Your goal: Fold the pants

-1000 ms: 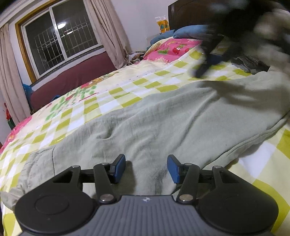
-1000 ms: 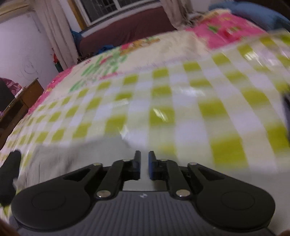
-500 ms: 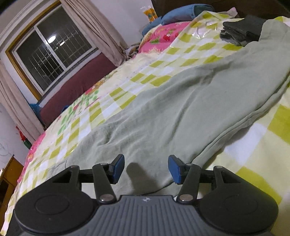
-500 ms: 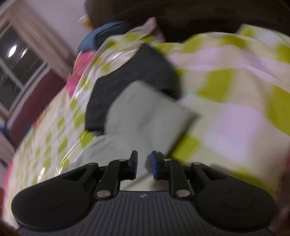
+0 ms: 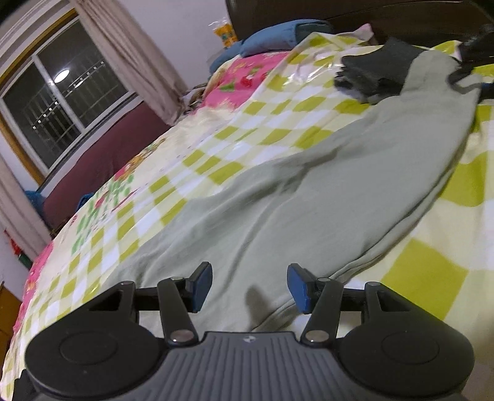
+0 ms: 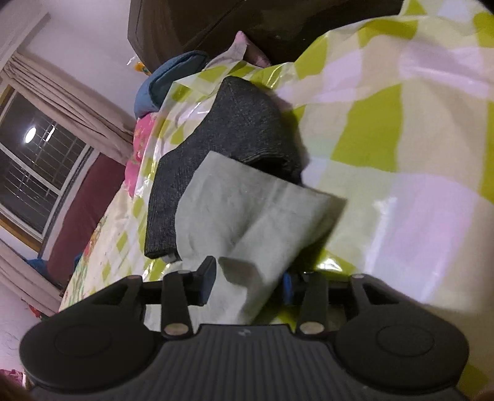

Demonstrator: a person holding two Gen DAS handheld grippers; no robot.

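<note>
Pale green pants [image 5: 308,200] lie stretched along the checked bed cover [image 5: 426,268]. My left gripper [image 5: 248,288] hovers open just above their near end, nothing between its blue pads. The far end of the pants [image 6: 247,209] rests partly on a folded dark grey garment [image 6: 234,129]. There my right gripper [image 6: 247,282] has its jaws opening, with a fold of the green cloth lying between them and draped over the right finger; the pads do not press it. In the left wrist view the right gripper [image 5: 472,68] shows as a dark blur at that far end.
A dark wooden headboard [image 6: 216,24] and a blue pillow [image 6: 166,83] stand beyond the dark garment. A window [image 5: 61,101] with curtains and a maroon ledge runs along the bed's far side. Bare checked cover [image 6: 401,154] lies to the right of the pants.
My right gripper swung across the bed to the pants' far end by the dark garment, rolled, and its jaws widened around the cloth. The left gripper shifted and rolled, staying open.
</note>
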